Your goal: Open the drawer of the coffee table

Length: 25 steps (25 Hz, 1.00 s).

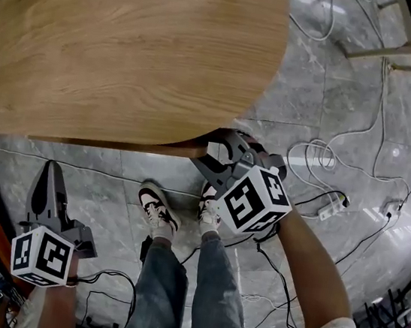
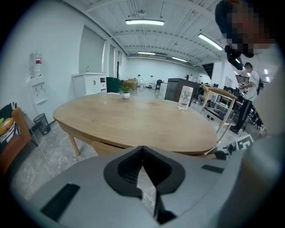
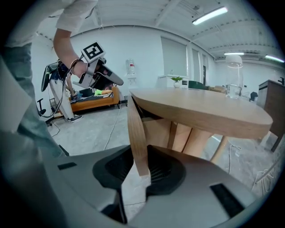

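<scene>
I see the oval wooden coffee table [image 1: 130,50] filling most of the head view, standing on a grey marbled floor [image 1: 335,102]. Its drawer [image 3: 137,129] sits under the near rim towards the table's right end. The curved wooden front stands a little out from the rim, with a dark gap behind it. My right gripper [image 3: 141,164] reaches in under that rim and its jaws are closed on the drawer front. The board runs upright between the two pads, and its lower end sits right in the grip. My left gripper [image 2: 142,149] hangs well apart from the table, out to the left over the floor. Its jaw tips meet and there is nothing between them. The person's shoes [image 1: 157,209] stand on the floor just below the drawer, among loose cables [image 1: 320,157]. On the tabletop, far from both grippers, are a glass [image 2: 185,98] and a small potted plant [image 2: 126,92].
</scene>
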Available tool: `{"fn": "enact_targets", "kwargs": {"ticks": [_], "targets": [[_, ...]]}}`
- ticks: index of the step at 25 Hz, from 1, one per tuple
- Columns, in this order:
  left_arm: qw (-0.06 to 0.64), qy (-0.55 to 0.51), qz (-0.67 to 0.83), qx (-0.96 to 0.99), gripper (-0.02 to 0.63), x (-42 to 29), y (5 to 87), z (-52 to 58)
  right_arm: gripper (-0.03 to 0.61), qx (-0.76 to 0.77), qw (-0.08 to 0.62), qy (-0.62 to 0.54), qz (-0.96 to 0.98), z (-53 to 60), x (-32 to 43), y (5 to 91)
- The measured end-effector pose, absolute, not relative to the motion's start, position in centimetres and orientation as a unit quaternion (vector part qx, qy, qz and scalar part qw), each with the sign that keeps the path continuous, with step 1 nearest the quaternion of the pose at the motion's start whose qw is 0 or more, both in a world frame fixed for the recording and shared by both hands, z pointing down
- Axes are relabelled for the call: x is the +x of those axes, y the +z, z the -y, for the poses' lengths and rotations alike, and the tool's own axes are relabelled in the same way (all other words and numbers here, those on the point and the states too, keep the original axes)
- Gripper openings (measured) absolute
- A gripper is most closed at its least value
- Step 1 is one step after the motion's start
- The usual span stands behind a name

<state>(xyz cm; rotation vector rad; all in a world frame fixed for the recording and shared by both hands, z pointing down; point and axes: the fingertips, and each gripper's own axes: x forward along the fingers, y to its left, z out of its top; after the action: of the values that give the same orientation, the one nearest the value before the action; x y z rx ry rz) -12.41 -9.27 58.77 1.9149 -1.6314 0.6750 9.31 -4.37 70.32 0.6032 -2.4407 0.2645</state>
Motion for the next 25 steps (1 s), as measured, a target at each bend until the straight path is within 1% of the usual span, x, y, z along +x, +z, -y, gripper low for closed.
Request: {"fn": "enact_targets", "kwargs": {"ticks": [18, 22, 25], "targets": [[0.277, 0.239, 0.619, 0.695, -0.008, -13.9, 58.9, 8.4, 0.092, 0.232, 0.316, 0.103, 0.914, 4.2, 9.5, 70.3], [0.277, 0.237, 0.619, 0.695, -0.008, -14.2, 58.9, 8.1, 0.083, 0.195, 0.329, 0.077, 0.921, 3.2, 9.1, 69.9], [0.278, 0.236, 0.623, 0.692, -0.008, -14.6, 58.8, 7.6, 0.075, 0.137, 0.341, 0.068, 0.928, -0.2, 8.0, 69.9]]}}
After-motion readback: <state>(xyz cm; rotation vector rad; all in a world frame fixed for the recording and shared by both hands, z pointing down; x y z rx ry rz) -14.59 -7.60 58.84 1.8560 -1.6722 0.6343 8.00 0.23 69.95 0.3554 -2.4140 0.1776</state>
